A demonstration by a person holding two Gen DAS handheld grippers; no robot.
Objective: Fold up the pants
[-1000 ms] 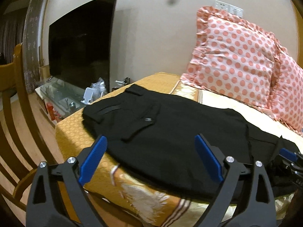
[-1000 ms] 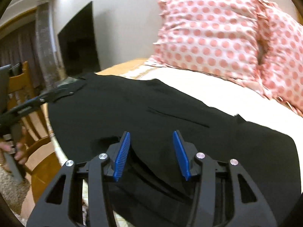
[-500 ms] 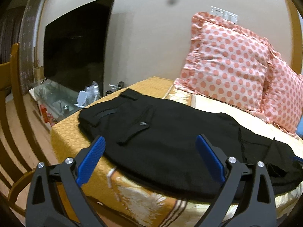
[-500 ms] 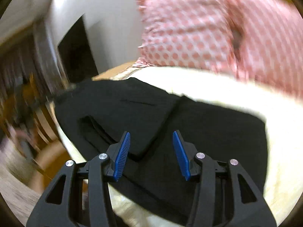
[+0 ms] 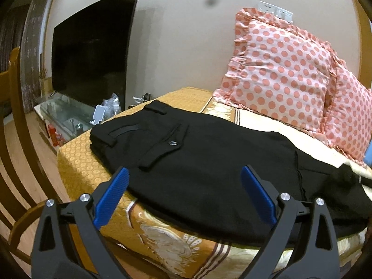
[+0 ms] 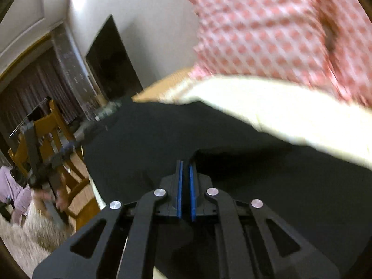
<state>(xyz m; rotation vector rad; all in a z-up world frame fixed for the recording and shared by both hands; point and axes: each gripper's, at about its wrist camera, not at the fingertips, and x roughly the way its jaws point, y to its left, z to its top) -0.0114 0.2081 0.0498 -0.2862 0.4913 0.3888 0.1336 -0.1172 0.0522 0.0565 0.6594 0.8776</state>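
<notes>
I have the black pants spread flat on the bed, the waistband end toward the television and the legs running off to my right, because a flat garment gives me clean edges to fold along. The button pocket faces up, so I judge the back of the pants is on top.

My left gripper hangs just off the near edge of the bed with its blue pads wide apart and nothing between them. I keep it there, low and level with the cloth, so it can come in on the near hem when a second hold is needed; for now it touches nothing.

My right gripper has its pads drawn together, only a thin slit between them, and a raised ridge of black cloth meets the tips. I take it that the pads are pinching a fold of the pants near the leg end, though the view is blurred with motion and I cannot see how deep the cloth sits. Holding the leg end makes sense: that is the part to carry over toward the waistband.

The dotted pillows lean against the wall behind, well clear of the pants, so nothing blocks the fold. The wooden chair stands beside the bed at my left
</notes>
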